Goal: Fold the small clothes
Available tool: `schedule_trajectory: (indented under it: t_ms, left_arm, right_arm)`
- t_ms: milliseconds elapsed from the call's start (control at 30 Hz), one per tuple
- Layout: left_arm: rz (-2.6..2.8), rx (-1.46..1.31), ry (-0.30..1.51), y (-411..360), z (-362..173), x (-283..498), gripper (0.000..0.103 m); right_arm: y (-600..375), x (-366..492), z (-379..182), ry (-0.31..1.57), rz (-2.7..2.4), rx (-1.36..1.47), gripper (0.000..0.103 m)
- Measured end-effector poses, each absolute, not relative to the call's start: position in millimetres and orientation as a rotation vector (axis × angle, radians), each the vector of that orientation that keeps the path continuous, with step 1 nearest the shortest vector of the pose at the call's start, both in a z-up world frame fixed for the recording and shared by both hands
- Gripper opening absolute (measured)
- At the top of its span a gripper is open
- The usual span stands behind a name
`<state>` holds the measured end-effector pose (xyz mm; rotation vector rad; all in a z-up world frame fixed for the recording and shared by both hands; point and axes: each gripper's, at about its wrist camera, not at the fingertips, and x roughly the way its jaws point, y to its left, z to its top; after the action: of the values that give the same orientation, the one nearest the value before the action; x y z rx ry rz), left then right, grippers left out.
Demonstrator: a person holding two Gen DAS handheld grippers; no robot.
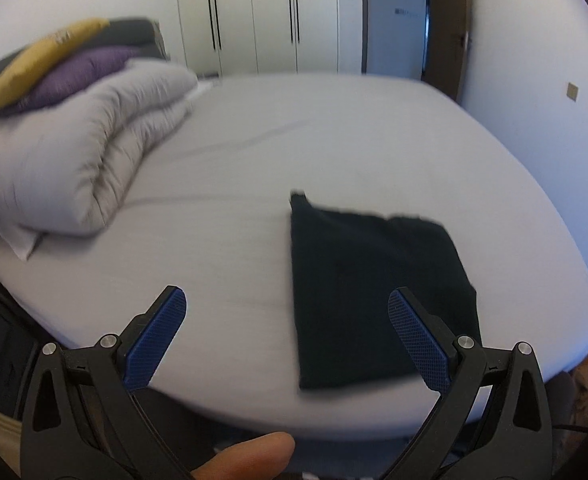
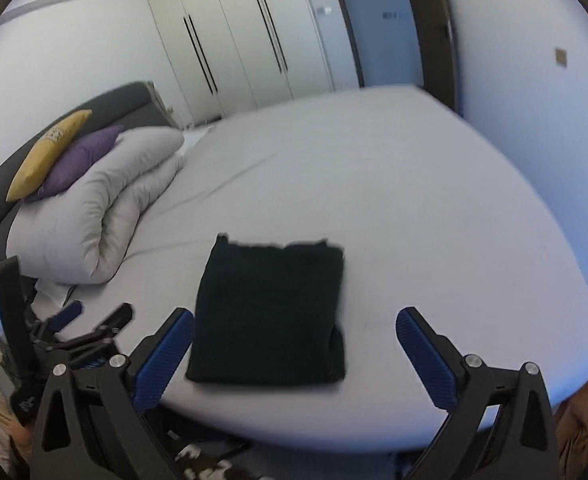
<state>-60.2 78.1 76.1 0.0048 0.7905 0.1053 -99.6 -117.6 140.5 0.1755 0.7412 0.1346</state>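
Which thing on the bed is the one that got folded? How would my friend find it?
Find the big bed with the pale grey sheet. Near its front edge, away from the rolled-up duvet and the yellow and purple cushions, lies a small folded cloth. It is the only black, flat, square thing there.

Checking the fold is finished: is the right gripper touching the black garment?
Apart. In the right wrist view the right gripper is open and empty, held above the folded black garment, which lies flat on the bed.
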Motion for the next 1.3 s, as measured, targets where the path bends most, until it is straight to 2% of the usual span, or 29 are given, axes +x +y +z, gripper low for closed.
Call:
schedule_trajectory:
  t_ms: [500, 1300]
  left_arm:
    - [0.07, -0.013, 0.93, 79.7, 20.9, -21.4, 0.103]
    - [0.086, -0.019, 0.94, 87.1, 13.9, -13.6, 0.103]
  right_arm:
    - [-92.9, -78.2, 117.0, 0.909, 0.093, 0.062, 0.103]
    - [-87.2, -72.7, 106.7, 0.937, 0.101, 0.04, 0.103]
